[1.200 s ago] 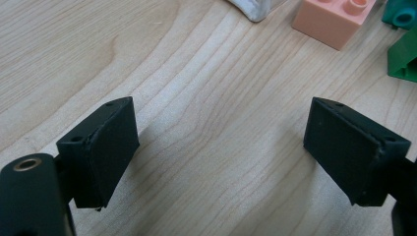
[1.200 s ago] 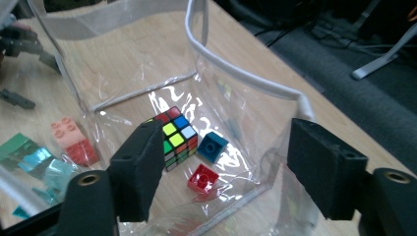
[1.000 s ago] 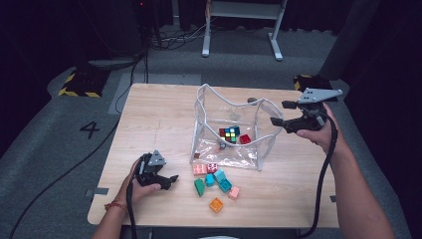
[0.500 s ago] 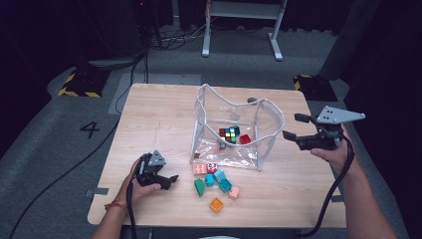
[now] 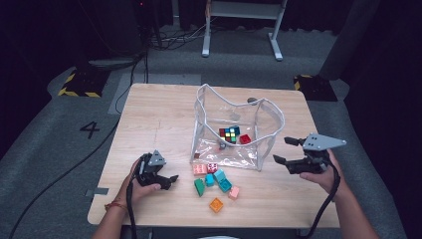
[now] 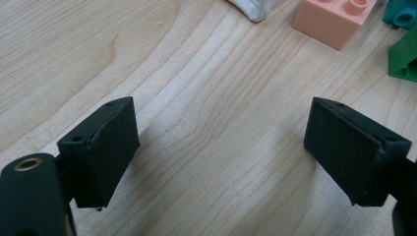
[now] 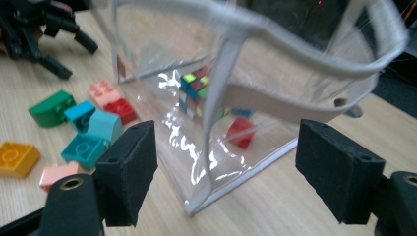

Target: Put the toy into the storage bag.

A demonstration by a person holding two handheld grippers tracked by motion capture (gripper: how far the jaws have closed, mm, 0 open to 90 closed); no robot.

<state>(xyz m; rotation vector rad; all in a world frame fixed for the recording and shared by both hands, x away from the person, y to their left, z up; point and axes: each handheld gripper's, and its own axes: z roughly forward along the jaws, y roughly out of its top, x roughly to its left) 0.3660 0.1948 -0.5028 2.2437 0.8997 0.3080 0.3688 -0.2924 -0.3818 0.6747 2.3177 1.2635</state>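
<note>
A clear bag (image 5: 259, 127) with white trim stands open at mid-table, holding a colour cube (image 5: 229, 134) and a red brick (image 5: 245, 139). Loose bricks lie before it: pink (image 5: 200, 169), green (image 5: 199, 186), teal (image 5: 221, 180), orange (image 5: 216, 204). My right gripper (image 5: 282, 150) is open just right of the bag's near right corner, apart from it. In the right gripper view, that corner (image 7: 209, 162) rises ahead of the open right gripper (image 7: 221, 172). My left gripper (image 5: 169, 180) rests open on the wood, left of the bricks; bare table lies between its jaws (image 6: 221, 157).
The wooden table (image 5: 154, 119) has free room at its left and back. The pink brick (image 6: 334, 22) and green brick (image 6: 405, 56) lie beyond the left jaws. Grey floor with a painted 4 (image 5: 91, 129) and cables surrounds the table.
My right gripper has come down and toward the near right, from beside the bag's upper right rim to low by its near right corner. The left gripper has stayed put.
</note>
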